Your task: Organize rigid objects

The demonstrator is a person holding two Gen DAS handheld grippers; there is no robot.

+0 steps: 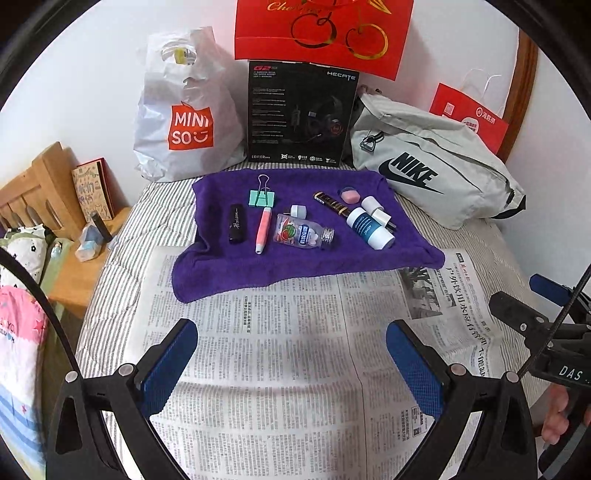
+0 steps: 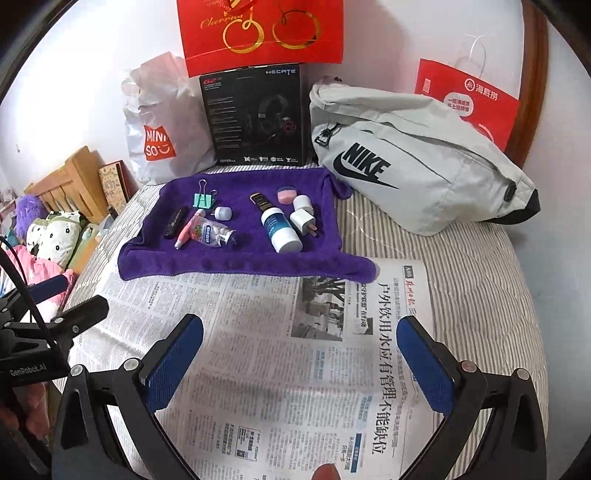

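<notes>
A purple towel (image 1: 295, 266) (image 2: 207, 264) lies on the bed beyond a newspaper (image 1: 280, 350) (image 2: 280, 350). On it lie a green binder clip (image 1: 263, 197), a black tube (image 1: 236, 225), a pink pen (image 1: 263, 229), a clear candy bottle (image 1: 303, 234) (image 2: 212, 230), a dark gold-banded tube (image 1: 330, 203), a pink case (image 1: 349, 194), a blue-white bottle (image 1: 369, 227) (image 2: 280, 229), a white charger plug (image 2: 303, 221) and a small white cap (image 1: 298, 211). My left gripper (image 1: 291, 336) and right gripper (image 2: 300, 332) are both open and empty over the newspaper, short of the towel.
Behind the towel stand a white Miniso bag (image 1: 181, 114), a black headset box (image 1: 299, 114), a grey Nike bag (image 1: 428, 166) and red paper bags (image 1: 321, 33). A wooden bedside shelf (image 1: 70, 236) with small items is at the left.
</notes>
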